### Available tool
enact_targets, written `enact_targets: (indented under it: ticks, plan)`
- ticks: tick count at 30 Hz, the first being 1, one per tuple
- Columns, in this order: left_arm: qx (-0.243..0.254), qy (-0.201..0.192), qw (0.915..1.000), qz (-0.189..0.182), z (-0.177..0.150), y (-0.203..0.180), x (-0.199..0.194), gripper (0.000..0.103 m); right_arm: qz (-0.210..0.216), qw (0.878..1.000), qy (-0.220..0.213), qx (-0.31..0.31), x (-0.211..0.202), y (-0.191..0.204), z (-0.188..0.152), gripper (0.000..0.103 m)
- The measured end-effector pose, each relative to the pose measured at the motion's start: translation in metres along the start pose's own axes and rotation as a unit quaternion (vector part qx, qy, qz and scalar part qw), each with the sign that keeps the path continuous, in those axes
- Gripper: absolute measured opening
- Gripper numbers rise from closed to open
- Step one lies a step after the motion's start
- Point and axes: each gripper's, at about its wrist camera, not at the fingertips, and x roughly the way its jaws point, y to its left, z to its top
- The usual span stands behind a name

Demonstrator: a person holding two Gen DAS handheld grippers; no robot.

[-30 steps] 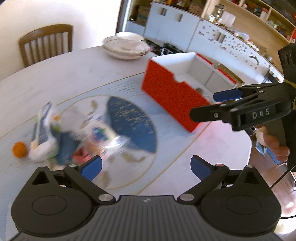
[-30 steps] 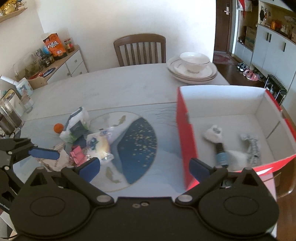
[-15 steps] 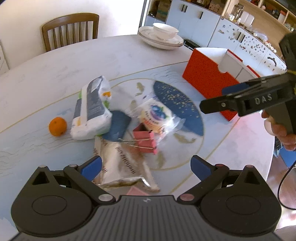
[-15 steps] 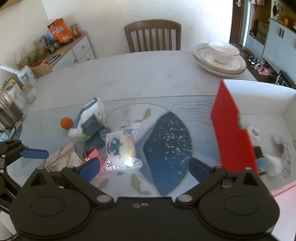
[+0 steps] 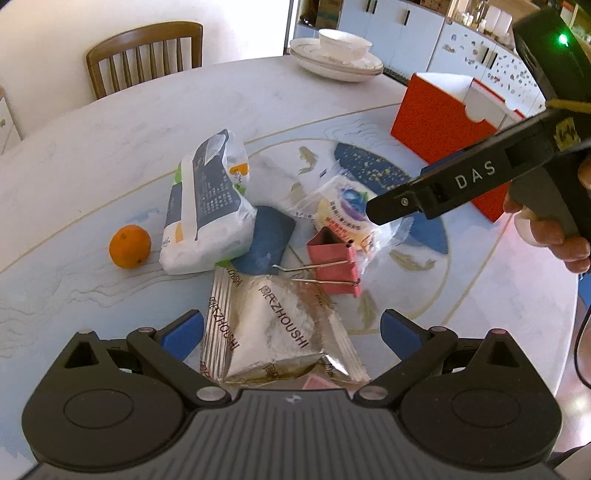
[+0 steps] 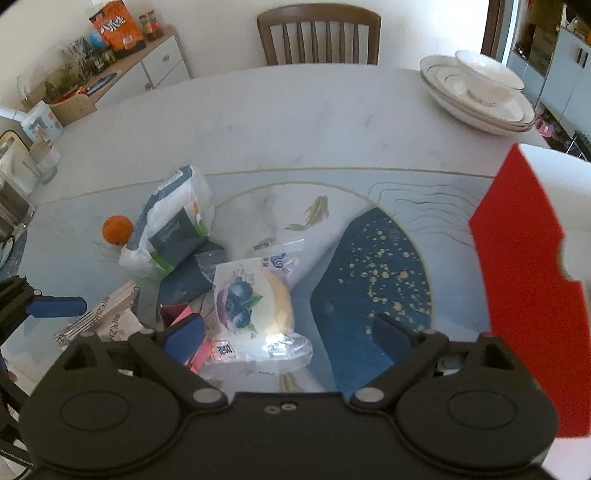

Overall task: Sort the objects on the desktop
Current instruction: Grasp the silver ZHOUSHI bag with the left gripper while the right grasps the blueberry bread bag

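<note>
A pile lies on the round table: an orange [image 5: 130, 246], a white-and-blue tissue pack [image 5: 207, 214], a dark blue pouch [image 5: 267, 240], pink binder clips [image 5: 332, 262], a blueberry bun packet [image 5: 347, 214] and a silver snack packet [image 5: 273, 328]. My left gripper [image 5: 291, 332] is open and straddles the silver packet without touching it. My right gripper [image 6: 288, 332] hangs over the bun packet [image 6: 255, 306]; its jaws are closing, wide apart, with the packet between them and the pads clear of it. The red box [image 6: 524, 266] stands to the right.
Stacked white plates with a bowl [image 6: 476, 92] sit at the far right of the table, and a wooden chair [image 6: 317, 33] stands behind it. A sideboard with jars and snacks [image 6: 110, 55] is at the far left. A hand [image 5: 554, 236] holds the right gripper.
Both grippers have swung left from the red box and come down over the pile. The left one now straddles the silver packet, the right one the bun packet.
</note>
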Motion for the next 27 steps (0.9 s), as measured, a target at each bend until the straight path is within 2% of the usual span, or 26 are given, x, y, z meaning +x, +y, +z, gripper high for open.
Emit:
enact_targets:
  ticks: [13,23,27]
  plan:
    - [-0.009,0.019,0.9998,0.004,0.000,0.011,0.025,0.101,0.011,0.999,0.032,0.003,0.032,0.003,0.005,0.091]
    - [-0.018,0.030,0.9994,-0.007,-0.002,0.015,0.032,0.080,0.014,0.999,0.045,0.000,0.044,0.006,0.001,0.087]
    - [-0.006,0.027,0.9996,-0.007,-0.003,0.010,0.032,0.069,0.013,0.999,0.041,-0.009,0.043,0.009,0.000,0.081]
